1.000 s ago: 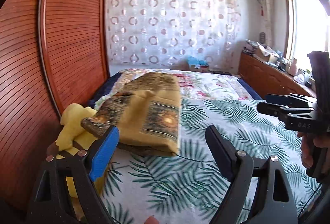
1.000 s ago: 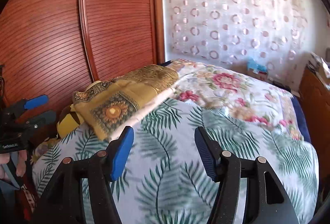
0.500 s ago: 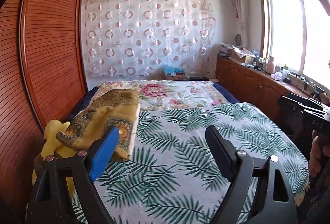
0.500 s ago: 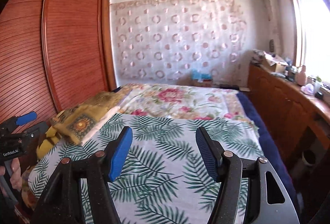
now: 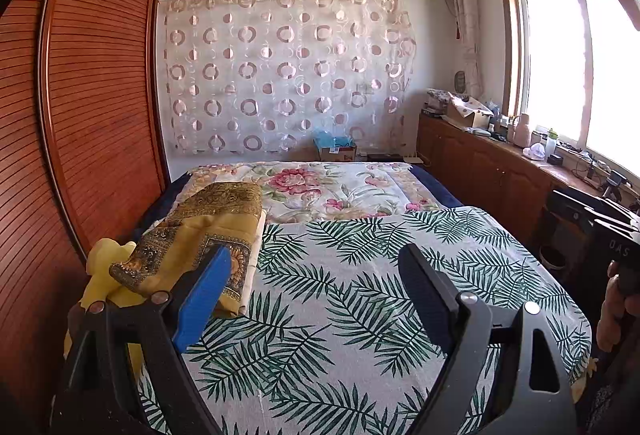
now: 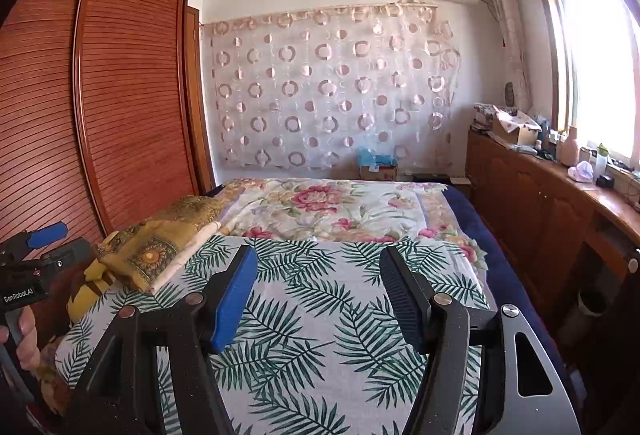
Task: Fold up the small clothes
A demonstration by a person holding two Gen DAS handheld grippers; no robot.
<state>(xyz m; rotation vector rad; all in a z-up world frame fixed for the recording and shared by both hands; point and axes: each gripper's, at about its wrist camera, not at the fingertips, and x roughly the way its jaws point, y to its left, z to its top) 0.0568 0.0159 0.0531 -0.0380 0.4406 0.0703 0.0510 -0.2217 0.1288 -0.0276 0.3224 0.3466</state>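
Note:
A folded gold-and-brown patterned cloth [image 5: 208,231] lies on the left side of the bed, also seen as the folded cloth [image 6: 160,243] in the right wrist view. My left gripper [image 5: 316,267] hangs open above the palm-leaf sheet [image 5: 360,295], right of the cloth, with nothing between its fingers. My right gripper [image 6: 318,267] is open too, over the middle of the sheet [image 6: 312,335], holding nothing. Each gripper shows at the edge of the other's view, held in a hand.
A yellow soft toy [image 5: 104,267] sits at the bed's left edge beside the cloth. A ribbed wooden wardrobe [image 5: 92,107] runs along the left. A floral quilt [image 5: 336,191] covers the far bed. A cluttered wooden cabinet [image 5: 492,171] runs under the window on the right.
Both grippers have drawn back and up from the folded cloth and swung to face the room; the cloth now lies farther off at the left. Both stay open and empty.

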